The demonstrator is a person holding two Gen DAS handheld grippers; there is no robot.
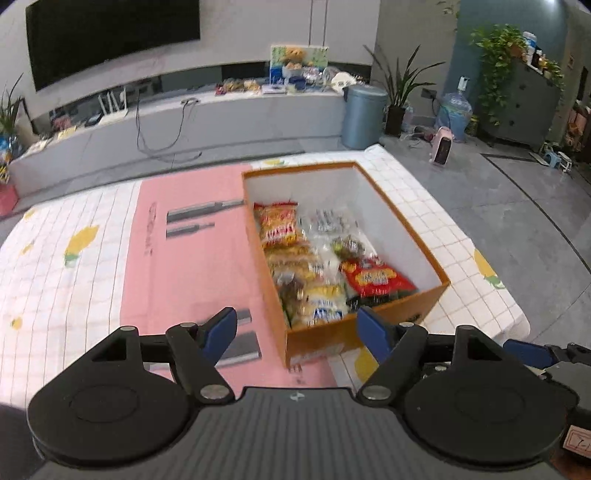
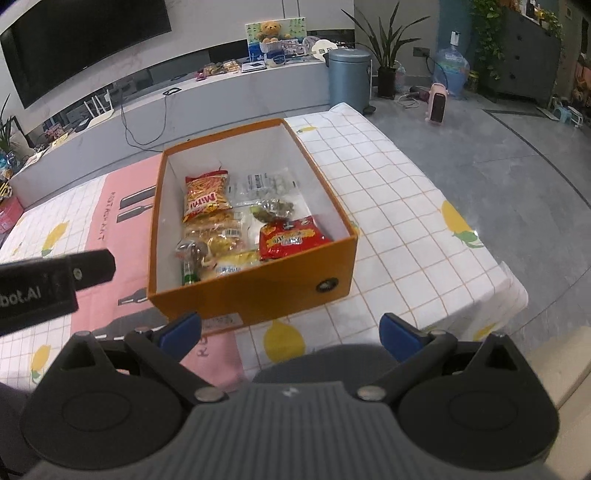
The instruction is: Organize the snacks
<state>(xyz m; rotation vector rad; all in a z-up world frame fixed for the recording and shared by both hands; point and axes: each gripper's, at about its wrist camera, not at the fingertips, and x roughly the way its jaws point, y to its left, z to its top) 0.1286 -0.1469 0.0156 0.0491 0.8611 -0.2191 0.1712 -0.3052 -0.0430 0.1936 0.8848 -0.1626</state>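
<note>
We hold the left gripper (image 1: 297, 325) and right gripper (image 2: 290, 332) spread apart, empty; ahead, the snack box (image 2: 258, 291) sits on the checked bench (image 2: 399, 206), the TV (image 2: 85, 48) beyond.

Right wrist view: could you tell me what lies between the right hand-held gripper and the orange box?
Only bare tablecloth separates the right hand-held gripper from the orange box.

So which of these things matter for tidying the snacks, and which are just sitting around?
Part of the job:
orange box
snack packets inside it, like the red packet
left gripper and right gripper, both open

Just lying about:
pink mat
blue bin
teddy bear
</note>
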